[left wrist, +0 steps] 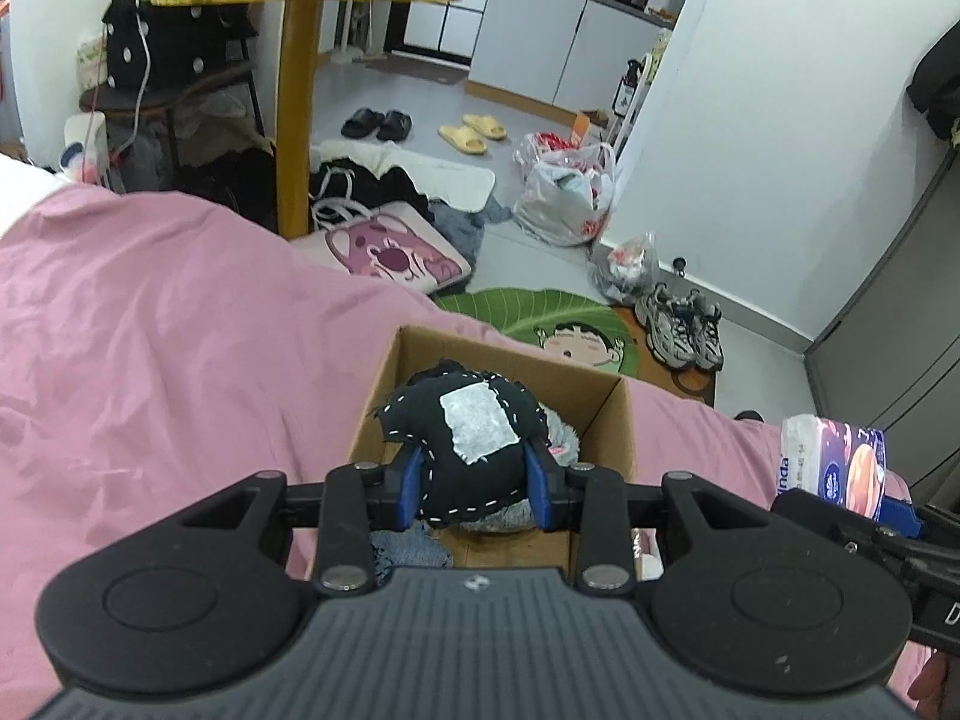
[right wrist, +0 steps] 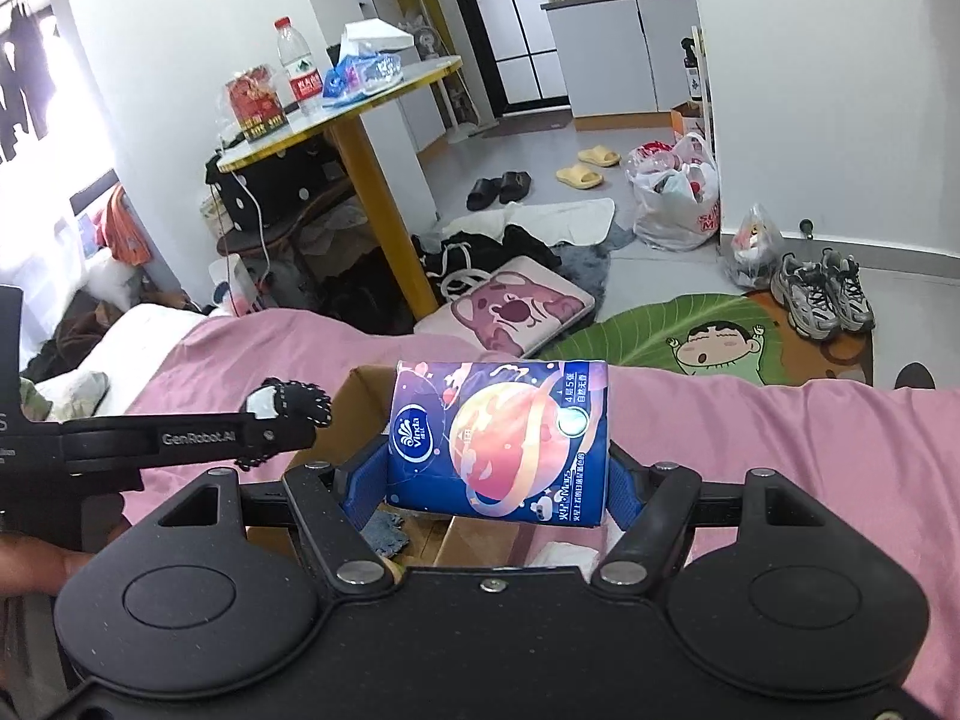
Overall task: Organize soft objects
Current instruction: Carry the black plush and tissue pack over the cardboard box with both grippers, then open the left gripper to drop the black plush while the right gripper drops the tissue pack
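My left gripper [left wrist: 474, 483] is shut on a black stuffed pouch [left wrist: 462, 450] with white stitching and a grey patch, held just above an open cardboard box [left wrist: 606, 420] on the pink bedspread. Grey and blue soft items [left wrist: 408, 549] lie inside the box. My right gripper [right wrist: 495, 489] is shut on a blue tissue pack [right wrist: 501, 441] printed with a planet, held over the same cardboard box [right wrist: 366, 387]. The tissue pack [left wrist: 834, 459] also shows at the right edge of the left wrist view. The black pouch [right wrist: 291, 405] appears left of it in the right wrist view.
The pink bedspread [left wrist: 180, 348] covers the bed around the box. Beyond its edge the floor holds a pink cushion [left wrist: 390, 249], a leaf mat [left wrist: 540, 312], sneakers [left wrist: 684, 324], plastic bags [left wrist: 570, 192] and slippers. A yellow-legged table [left wrist: 297, 96] stands at the back left.
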The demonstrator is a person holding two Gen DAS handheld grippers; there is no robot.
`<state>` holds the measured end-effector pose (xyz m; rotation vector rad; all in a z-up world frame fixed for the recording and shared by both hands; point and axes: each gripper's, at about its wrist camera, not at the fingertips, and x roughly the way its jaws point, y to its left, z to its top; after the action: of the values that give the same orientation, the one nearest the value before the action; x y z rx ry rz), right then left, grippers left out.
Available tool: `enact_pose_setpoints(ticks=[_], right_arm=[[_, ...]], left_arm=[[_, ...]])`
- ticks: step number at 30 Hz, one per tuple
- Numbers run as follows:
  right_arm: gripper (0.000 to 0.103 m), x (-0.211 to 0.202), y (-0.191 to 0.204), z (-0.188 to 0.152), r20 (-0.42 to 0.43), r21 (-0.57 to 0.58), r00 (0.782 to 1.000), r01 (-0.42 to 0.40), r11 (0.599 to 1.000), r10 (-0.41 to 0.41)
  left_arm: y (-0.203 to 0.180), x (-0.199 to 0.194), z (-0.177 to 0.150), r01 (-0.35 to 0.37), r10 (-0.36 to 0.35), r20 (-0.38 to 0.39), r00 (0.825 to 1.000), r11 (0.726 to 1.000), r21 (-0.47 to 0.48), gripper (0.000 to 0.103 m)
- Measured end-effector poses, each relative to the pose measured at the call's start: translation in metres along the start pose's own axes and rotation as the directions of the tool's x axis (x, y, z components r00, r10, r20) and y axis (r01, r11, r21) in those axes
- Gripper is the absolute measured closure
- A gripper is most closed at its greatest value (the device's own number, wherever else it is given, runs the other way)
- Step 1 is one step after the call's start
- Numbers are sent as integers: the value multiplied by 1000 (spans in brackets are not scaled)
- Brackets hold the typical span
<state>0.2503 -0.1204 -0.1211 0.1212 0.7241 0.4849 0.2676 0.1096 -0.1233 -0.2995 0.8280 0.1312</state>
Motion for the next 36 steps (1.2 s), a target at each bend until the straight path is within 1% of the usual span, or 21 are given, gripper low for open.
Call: enact_pose_setpoints(ticks=[7,11,12,14,16,17,19,21,24,26,29,31,32,33,35,36], right_arm=[[34,16,11,-6,-28,32,999,32,999,-31],[34,27,22,-10,-50,19,998,37,999,-36],[34,31,25,-11,-58,6,998,35,999,-34],[34,36,30,-13,-65,-14,997,33,999,-34],[34,40,34,-14,-77,-26,996,35,999,-37],[34,43,35,-14,-84,-29,996,38,999,-40],[34,47,38,-14,-94,-31,995,40,999,-43],[34,51,41,-14,-100,-37,994,37,999,-40],[34,56,45,-14,-112,-50,993,38,998,-43],[34,59,50,-15,-119,-58,992,33,998,-40],[33,62,56,-15,-136,-74,990,22,997,-32],[32,63,61,-16,-137,-79,990,17,997,-27],[26,63,62,-16,-128,-80,992,13,997,-23],[16,61,63,-17,-113,-87,993,15,996,-24],[11,56,63,-14,-87,-101,995,32,994,-41],[11,53,60,-13,-81,-94,996,40,995,-47]], left_arm=[[14,25,-4,19,-20,-55,998,1000,-18,69],[24,36,-7,12,-16,-91,996,999,-46,68],[27,39,-7,13,-20,-100,995,998,-65,65],[31,44,-6,6,-18,-133,991,996,-88,65],[34,46,-4,11,-27,-156,987,994,-107,61],[35,45,-4,19,-38,-155,987,993,-118,59],[36,41,-3,27,-44,-140,989,992,-119,50],[36,37,-3,17,-32,-127,991,993,-118,50],[42,31,2,27,-46,-116,992,987,-157,50],[45,27,8,11,-31,-114,993,984,-177,50],[49,20,17,-4,-13,-105,994,987,-160,49],[49,17,21,-7,-7,-101,995,990,-142,40],[50,16,23,-9,-5,-101,995,990,-139,37],[51,14,24,-11,-4,-100,995,990,-140,34],[52,13,27,-19,4,-102,995,989,-147,32],[52,12,28,-20,5,-101,995,989,-146,30]])
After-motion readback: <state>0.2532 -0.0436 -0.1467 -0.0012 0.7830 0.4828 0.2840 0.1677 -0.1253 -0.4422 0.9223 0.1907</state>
